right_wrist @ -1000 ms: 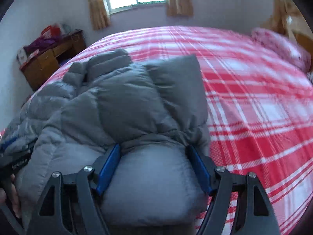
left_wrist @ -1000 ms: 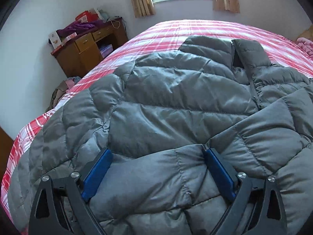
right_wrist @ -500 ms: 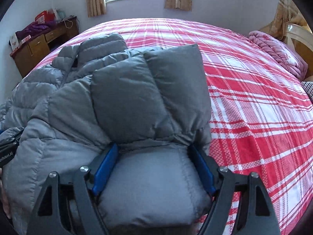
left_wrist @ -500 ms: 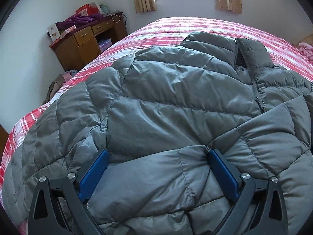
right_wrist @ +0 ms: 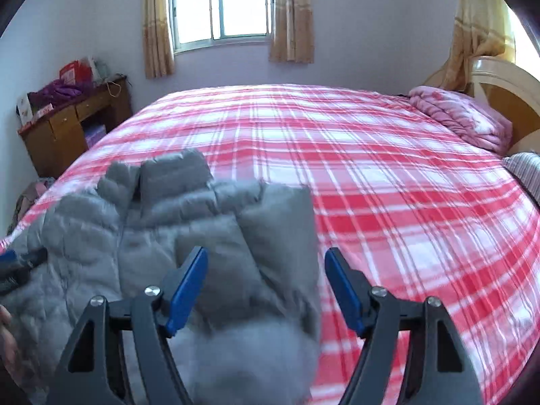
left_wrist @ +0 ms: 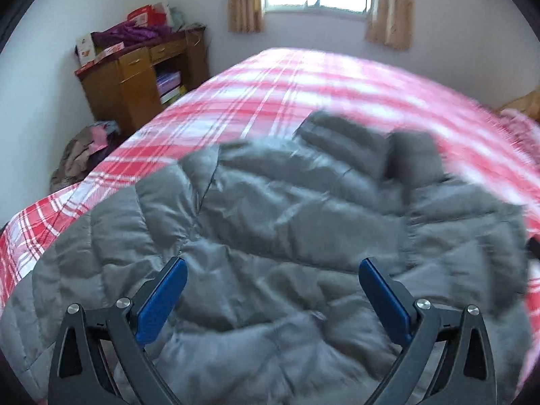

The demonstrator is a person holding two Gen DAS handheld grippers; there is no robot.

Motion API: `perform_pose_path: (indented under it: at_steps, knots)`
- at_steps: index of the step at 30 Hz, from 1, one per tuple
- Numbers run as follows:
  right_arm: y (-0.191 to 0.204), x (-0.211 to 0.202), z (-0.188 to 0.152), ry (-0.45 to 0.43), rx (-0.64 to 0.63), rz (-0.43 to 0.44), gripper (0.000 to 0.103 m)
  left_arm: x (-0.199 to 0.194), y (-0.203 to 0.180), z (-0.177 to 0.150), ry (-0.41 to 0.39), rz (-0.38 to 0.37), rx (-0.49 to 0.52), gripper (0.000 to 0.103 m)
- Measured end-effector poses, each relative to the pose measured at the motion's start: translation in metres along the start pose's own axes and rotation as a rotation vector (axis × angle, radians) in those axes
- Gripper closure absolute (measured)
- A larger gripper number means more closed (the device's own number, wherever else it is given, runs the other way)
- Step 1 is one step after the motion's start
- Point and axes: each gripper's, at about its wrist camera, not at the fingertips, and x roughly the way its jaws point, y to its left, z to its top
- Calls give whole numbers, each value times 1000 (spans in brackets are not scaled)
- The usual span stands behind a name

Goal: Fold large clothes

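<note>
A grey puffer jacket (left_wrist: 303, 236) lies spread on the near part of a bed (right_wrist: 388, 185) covered in a red and white plaid sheet, its collar (left_wrist: 354, 141) pointing toward the window (right_wrist: 219, 3). The left gripper (left_wrist: 271, 287) hangs above the jacket's lower part with its blue-padded fingers (left_wrist: 162, 298) spread wide, holding nothing. The right gripper (right_wrist: 265, 280) is likewise wide apart over a folded sleeve (right_wrist: 270, 243) at the jacket's right edge, gripping nothing. A wooden desk (left_wrist: 135, 81) stands against the left wall; a pink blanket (right_wrist: 462, 118) lies bunched by the headboard (right_wrist: 506, 91). The jacket appears motion-blurred in the left view.
</note>
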Motion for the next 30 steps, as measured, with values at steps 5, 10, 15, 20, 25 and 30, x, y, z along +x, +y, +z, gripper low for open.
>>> perform_pose_path:
  at_steps: [5,10,15,20,25,30]
  knots:
    - [3,56,-2,67,-77,-32,28,36,8,-11,65,22,-33,1]
    - [-24,93,-16,194,34,50,20,41,3,-11,65,55,-15,1]
    - [-19,96,-17,206,4,21,18,42,-2,-15,59,70,-7,1]
    - [-15,97,-13,209,-4,12,18,40,-4,-14,63,66,-7,1]
    - [-15,78,-9,205,-60,-31,17,-22,28,2,-20,-2,32,1]
    - [-8,14,-11,95,-99,-75,11,-101,119,-22,-152,78,73,1]
